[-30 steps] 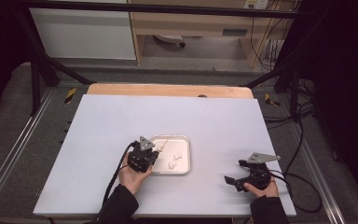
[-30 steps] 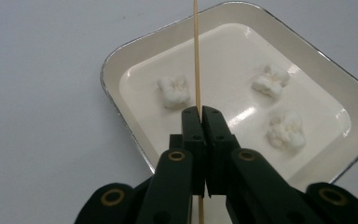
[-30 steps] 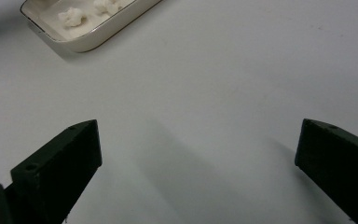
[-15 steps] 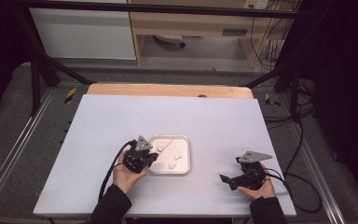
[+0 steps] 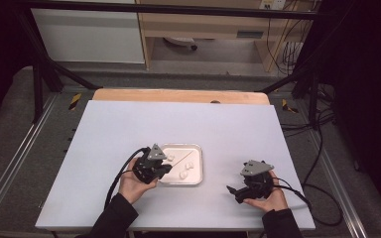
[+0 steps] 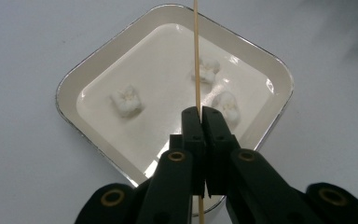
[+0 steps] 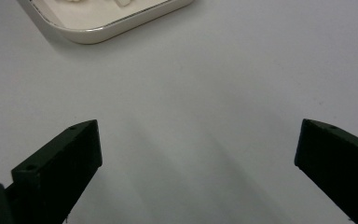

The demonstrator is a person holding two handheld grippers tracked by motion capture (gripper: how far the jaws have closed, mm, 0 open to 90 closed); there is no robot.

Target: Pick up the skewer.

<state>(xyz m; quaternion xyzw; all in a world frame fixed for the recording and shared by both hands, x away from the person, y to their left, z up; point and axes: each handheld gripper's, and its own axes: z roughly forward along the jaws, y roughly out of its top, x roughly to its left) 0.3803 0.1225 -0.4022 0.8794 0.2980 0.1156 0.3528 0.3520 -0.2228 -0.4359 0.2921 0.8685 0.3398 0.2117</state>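
Skewer gripped, nothing threaded yet

The left gripper (image 6: 200,114) is clamped on the skewer (image 6: 196,51), held over the tray (image 6: 74,81) near the table's centre; three white pieces (image 6: 127,99) lie loose in it, none speared, so all the threading remains; the right gripper (image 7: 196,154), jaws wide and empty, sits at the tray's 4 o'clock, having edged a little closer since the earlier frame.

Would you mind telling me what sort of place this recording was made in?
Probably a lab or workshop rigged for recording: a white table framed by black struts, loose cables on grey floor, and a person's hand-held left gripper over a tray.
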